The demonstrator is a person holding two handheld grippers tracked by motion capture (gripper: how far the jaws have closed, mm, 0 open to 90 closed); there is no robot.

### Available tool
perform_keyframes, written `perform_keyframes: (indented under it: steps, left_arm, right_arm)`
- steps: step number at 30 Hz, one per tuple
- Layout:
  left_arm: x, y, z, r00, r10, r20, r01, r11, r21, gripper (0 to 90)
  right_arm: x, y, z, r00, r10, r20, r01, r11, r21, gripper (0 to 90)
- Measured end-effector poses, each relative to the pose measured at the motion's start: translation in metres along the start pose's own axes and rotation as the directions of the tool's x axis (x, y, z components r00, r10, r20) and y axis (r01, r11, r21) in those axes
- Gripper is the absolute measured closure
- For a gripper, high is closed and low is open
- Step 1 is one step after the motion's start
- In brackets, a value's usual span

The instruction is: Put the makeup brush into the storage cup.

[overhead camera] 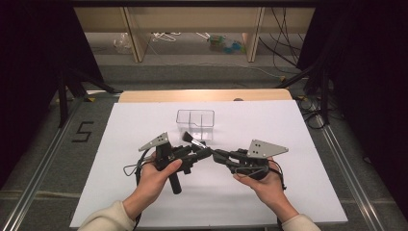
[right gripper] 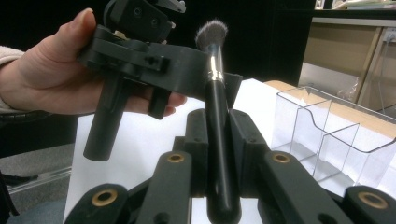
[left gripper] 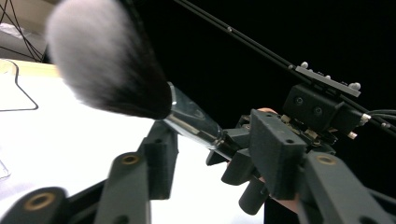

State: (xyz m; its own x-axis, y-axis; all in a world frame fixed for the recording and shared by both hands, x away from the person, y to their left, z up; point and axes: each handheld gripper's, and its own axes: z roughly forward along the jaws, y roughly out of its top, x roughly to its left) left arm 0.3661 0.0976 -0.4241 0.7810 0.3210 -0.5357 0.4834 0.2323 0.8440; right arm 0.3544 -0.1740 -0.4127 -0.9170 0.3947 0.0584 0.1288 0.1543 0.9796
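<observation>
A makeup brush with a black handle, silver ferrule and dark, white-tipped bristles hangs above the white sheet, bristles pointing toward the far left. My right gripper is shut on its handle; in the right gripper view the brush stands upright between that gripper's jaws. My left gripper meets it tip to tip from the left. In the left gripper view the brush crosses the left gripper at the ferrule, close to one jaw, with a gap to the other.
A clear plastic organiser with compartments stands on the white sheet just beyond the grippers, and appears at the right as the organiser. Wooden shelving and loose cables lie past the table's far edge.
</observation>
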Motion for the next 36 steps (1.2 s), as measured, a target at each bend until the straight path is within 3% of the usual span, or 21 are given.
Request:
perform_keyframes:
  steps: [5,7,12,17,18,21,24,25,27,28,31,33,35,36]
  left_arm:
    - [0.001,0.0,-0.001,1.0,0.0,-0.004,0.0,0.9998,-0.018,63.6]
    - [0.0,0.0,-0.001,1.0,-0.001,0.005,0.001,0.9996,-0.027,66.1]
    - [-0.005,0.002,0.0,0.9992,0.02,0.035,-0.019,0.9993,-0.032,73.6]
    - [-0.014,0.003,0.002,0.9929,0.116,0.027,-0.116,0.9932,0.005,77.5]
    - [-0.016,0.004,0.001,0.9909,0.133,0.02,-0.133,0.991,0.011,77.5]
    - [-0.02,0.007,-0.001,0.9838,0.178,-0.018,-0.177,0.9836,0.032,77.5]
    - [-0.022,0.011,-0.003,0.9706,0.237,-0.039,-0.235,0.9704,0.054,77.5]
    - [-0.023,0.012,-0.003,0.9662,0.253,-0.049,-0.25,0.9664,0.06,77.5]
    - [-0.025,0.013,-0.005,0.9621,0.261,-0.079,-0.256,0.9643,0.068,77.5]
    - [-0.025,0.015,-0.005,0.9547,0.288,-0.076,-0.282,0.9564,0.076,77.5]
    - [-0.027,0.016,-0.007,0.947,0.301,-0.111,-0.292,0.952,0.091,77.6]
    - [-0.028,0.017,-0.007,0.9406,0.317,-0.122,-0.305,0.9467,0.102,77.6]
    - [-0.028,0.018,-0.007,0.9267,0.353,-0.128,-0.339,0.9329,0.121,77.6]
    - [-0.028,0.018,-0.008,0.9232,0.361,-0.132,-0.345,0.9298,0.127,77.6]
  right_arm:
    - [0.001,-0.002,0.002,0.9999,-0.01,0.005,0.01,1.0,0.023,79.1]
    - [0.002,-0.003,0.004,0.9999,-0.013,0.003,0.013,1.0,0.014,79.1]
    - [0.004,-0.004,0.006,0.9995,-0.031,0.008,0.031,0.998,0.057,77.5]
    - [0.006,-0.008,0.013,0.9991,-0.038,0.021,0.035,0.994,0.107,57.8]
    - [0.007,-0.008,0.015,0.9982,-0.035,0.048,0.029,0.992,0.121,53.0]
    - [0.006,-0.008,0.015,0.998,-0.03,0.055,0.022,0.991,0.131,47.3]
    - [0.005,-0.008,0.013,0.9964,-0.019,0.083,0.006,0.989,0.15,40.9]
    - [0.004,-0.009,0.015,0.9961,-0.015,0.087,0.004,0.992,0.129,39.6]
    - [0.003,-0.009,0.013,0.9959,-0.006,0.09,-0.008,0.988,0.152,36.7]
    - [0.003,-0.009,0.014,0.9962,0.006,0.086,-0.019,0.988,0.151,35.9]
    - [0.003,-0.01,0.014,0.9966,0.03,0.077,-0.042,0.988,0.151,34.3]
    - [0.002,-0.011,0.014,0.996,0.011,0.089,-0.024,0.988,0.153,33.6]
    - [0.002,-0.011,0.015,0.9955,0.011,0.095,-0.025,0.989,0.146,33.1]
    - [0.002,-0.011,0.014,0.9953,0.007,0.097,-0.022,0.988,0.154,32.7]
